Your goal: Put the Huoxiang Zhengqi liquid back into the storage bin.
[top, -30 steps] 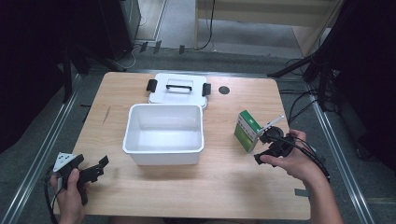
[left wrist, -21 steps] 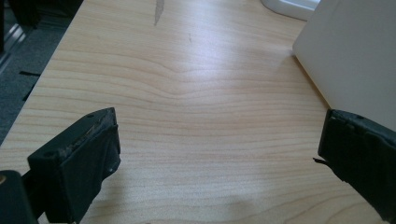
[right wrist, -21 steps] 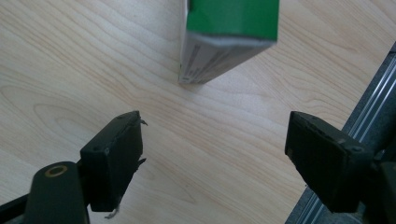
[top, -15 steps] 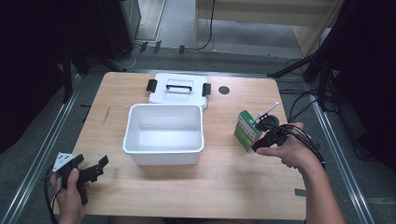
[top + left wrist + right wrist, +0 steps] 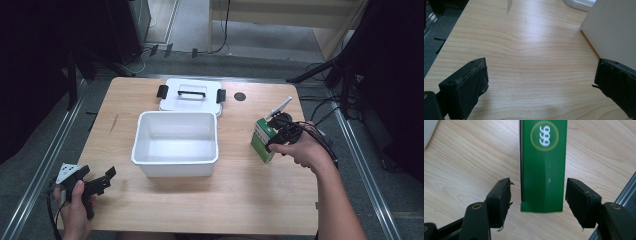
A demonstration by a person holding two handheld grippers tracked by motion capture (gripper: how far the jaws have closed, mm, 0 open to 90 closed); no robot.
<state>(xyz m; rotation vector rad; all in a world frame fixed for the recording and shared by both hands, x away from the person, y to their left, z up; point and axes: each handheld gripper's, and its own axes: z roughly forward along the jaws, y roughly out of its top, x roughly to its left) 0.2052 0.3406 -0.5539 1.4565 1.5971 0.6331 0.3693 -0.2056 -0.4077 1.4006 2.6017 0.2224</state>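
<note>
Right gripper (image 5: 537, 195) advanced, jaws now straddling green box (image 5: 542, 167).

We see a pale wooden surface (image 5: 150, 105) carrying a white bin (image 5: 175, 144) at centre, its lid (image 5: 190, 95) just behind, and a green box (image 5: 262, 142) to the right.

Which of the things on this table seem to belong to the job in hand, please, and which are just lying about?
Likely in the job:
- green box, between the open right gripper's fingers
- white bin, open

Lying about:
- white lid, behind the bin
- left gripper, open over bare table
</note>
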